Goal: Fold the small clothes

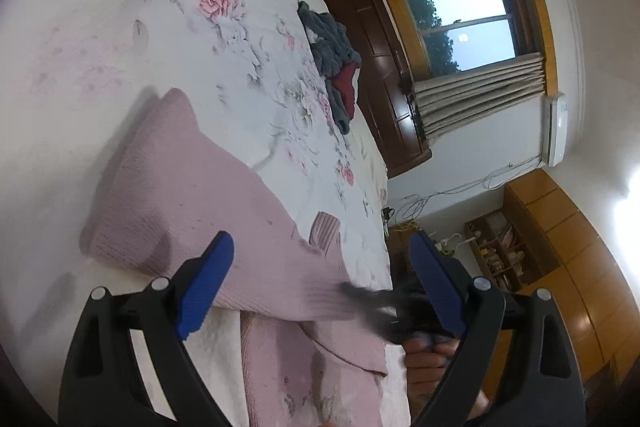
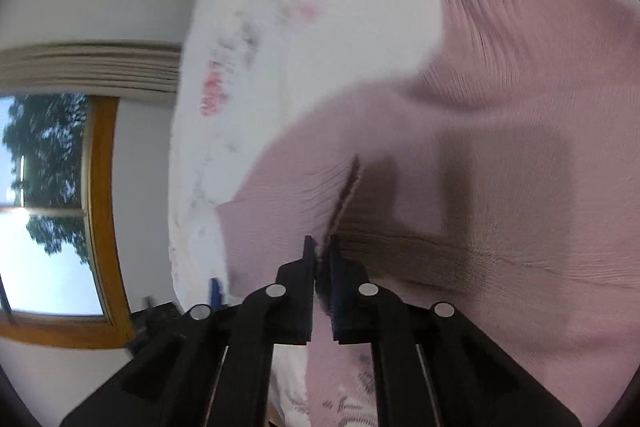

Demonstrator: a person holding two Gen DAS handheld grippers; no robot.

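Observation:
A pink knitted sweater lies spread on a white floral bed sheet, one ribbed cuff sticking up near the bed's right edge. My left gripper hovers above it, open, blue pads wide apart and nothing between them. The right gripper shows blurred at the sweater's near edge in the left wrist view, with a hand behind it. In the right wrist view the right gripper is shut on a fold of the pink sweater, lifting the cloth.
A heap of grey and red clothes lies further along the bed by the dark wooden headboard. Beyond the bed's edge are a window, a curtain, cables and wooden cabinets.

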